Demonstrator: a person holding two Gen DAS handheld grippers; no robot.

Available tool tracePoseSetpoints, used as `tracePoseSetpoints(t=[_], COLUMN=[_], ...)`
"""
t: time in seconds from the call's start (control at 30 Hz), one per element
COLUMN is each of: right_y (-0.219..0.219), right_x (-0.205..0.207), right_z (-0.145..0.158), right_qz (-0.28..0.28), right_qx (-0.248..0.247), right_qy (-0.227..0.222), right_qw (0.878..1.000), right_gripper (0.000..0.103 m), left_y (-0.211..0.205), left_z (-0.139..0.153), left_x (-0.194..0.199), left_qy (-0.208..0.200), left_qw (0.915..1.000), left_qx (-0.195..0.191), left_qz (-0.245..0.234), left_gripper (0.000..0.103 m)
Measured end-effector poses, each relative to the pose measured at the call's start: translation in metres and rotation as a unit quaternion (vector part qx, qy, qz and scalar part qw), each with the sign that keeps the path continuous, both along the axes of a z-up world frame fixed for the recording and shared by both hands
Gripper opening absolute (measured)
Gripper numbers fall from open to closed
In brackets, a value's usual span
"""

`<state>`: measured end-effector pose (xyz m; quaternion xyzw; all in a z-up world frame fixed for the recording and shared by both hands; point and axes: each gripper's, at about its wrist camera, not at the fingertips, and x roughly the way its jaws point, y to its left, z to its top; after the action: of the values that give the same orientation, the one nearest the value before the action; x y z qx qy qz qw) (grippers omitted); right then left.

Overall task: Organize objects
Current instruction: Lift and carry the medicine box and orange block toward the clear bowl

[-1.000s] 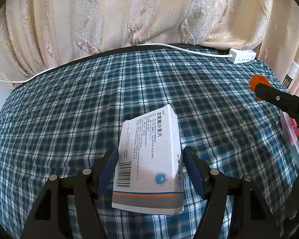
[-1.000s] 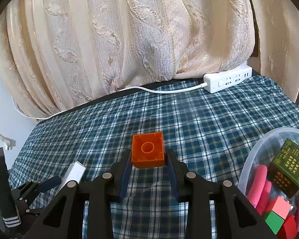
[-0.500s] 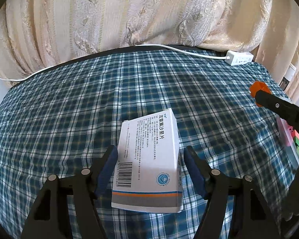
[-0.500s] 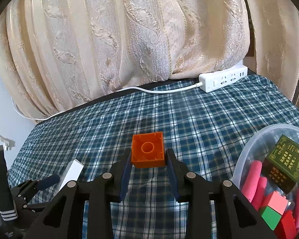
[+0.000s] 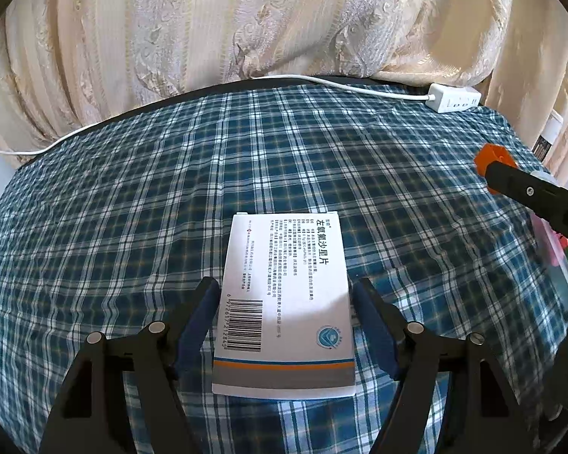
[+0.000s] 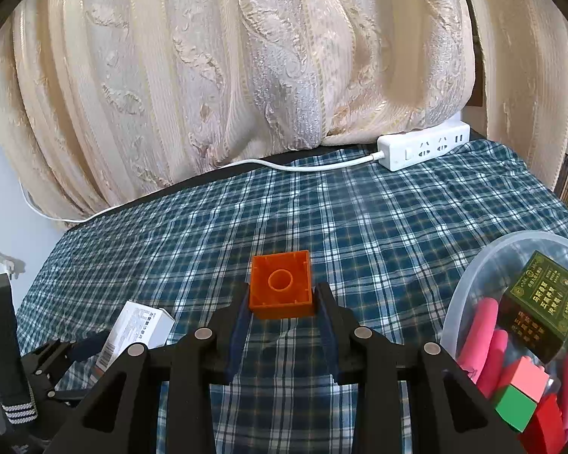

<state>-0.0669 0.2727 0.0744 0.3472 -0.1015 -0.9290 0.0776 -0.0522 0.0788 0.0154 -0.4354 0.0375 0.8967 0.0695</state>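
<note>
A white medicine box (image 5: 286, 299) with a barcode lies flat on the blue checked cloth (image 5: 132, 227) between the fingers of my left gripper (image 5: 286, 302). The jaws stand a little off its sides and do not press it. The box also shows at the lower left of the right wrist view (image 6: 140, 327). My right gripper (image 6: 282, 302) is shut on an orange toy brick (image 6: 280, 283) and holds it above the cloth. The brick shows at the right of the left wrist view (image 5: 494, 160).
A clear plastic tub (image 6: 469, 283) at the right holds a dark green box (image 6: 541, 299), pink pieces and coloured blocks. A white power strip (image 6: 424, 149) with its cable lies at the table's far edge against cream curtains (image 6: 246, 56).
The medicine box has tipped from tilted to lying flat on the cloth, and the left jaws now stand slightly clear of it. The right gripper kept hold of the orange brick and shifted slightly.
</note>
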Motion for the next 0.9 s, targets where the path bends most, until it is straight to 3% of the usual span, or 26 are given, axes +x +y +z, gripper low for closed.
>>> tracePoseSetpoints(t=[0.07, 0.9], right_y=[0.000, 0.015], right_x=[0.000, 0.011], right_z=[0.000, 0.008], right_qz=[-0.001, -0.024], right_qx=[0.001, -0.004], right_qy=[0.000, 0.018], right_qw=[1.000, 1.000], right_gripper=[0.036, 0.036], left_y=[-0.001, 0.017], left_z=[-0.002, 0.025], left_x=[-0.001, 0.025], left_qy=[-0.005, 0.052], left_qw=[1.0000, 0.9981], left_qx=[0.001, -0.035], left_qz=[0.001, 0.002], left_gripper=[0.064, 0.064])
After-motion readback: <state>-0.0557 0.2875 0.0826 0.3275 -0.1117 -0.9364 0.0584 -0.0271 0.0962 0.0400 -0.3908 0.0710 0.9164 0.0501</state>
